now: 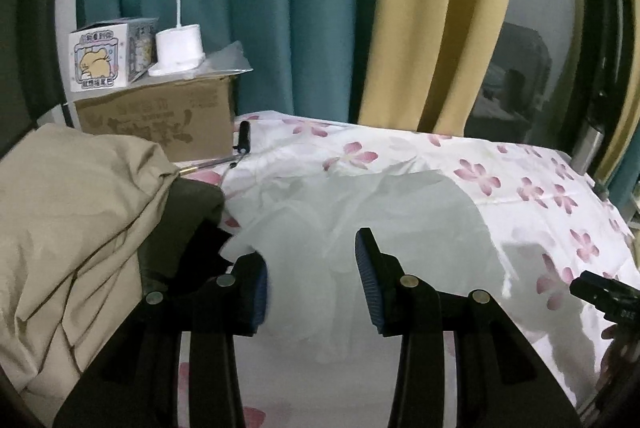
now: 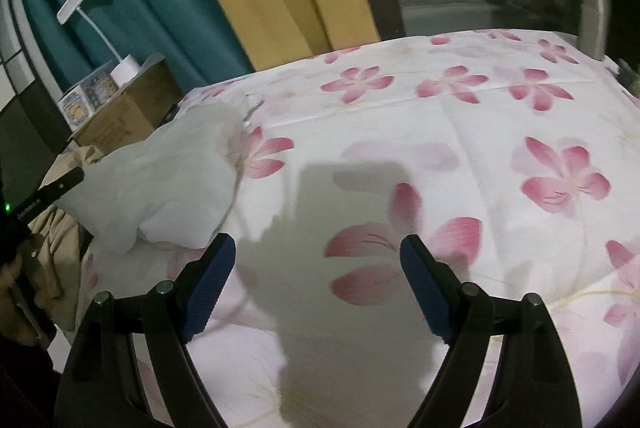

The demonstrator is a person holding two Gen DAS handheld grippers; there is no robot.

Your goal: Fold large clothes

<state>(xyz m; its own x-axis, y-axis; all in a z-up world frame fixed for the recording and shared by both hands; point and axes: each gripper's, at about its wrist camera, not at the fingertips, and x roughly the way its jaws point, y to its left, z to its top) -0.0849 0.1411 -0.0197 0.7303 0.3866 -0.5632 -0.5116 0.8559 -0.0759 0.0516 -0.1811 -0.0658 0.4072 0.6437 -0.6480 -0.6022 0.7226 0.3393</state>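
**Both grippers empty, white garment lying off toward the left hand**

Plainly, neither gripper has anything in it. In the left wrist view the left gripper shows its jaws partly apart, with only pale cloth visible through the gap behind them and no pad pressing on it. In the right wrist view the right gripper stands spread wide over the flowered bedsheet, with nothing but sheet and shadow between the blue pads.

The white garment is a crumpled heap at the centre left of the right wrist view, up and to the left of the right gripper's jaws and apart from them. In the left wrist view the same white garment sits directly ahead of the jaws, just past the fingertips in the lower middle of the frame. The left hand therefore looks nearer, and it faces the heap head on; the right must cross leftward to reach it. The heap is too bunched to give a clear long axis.

At the left edge of the left wrist view lies a tan garment over something dark. Behind it, upper left, stand a cardboard box and a white lamp.
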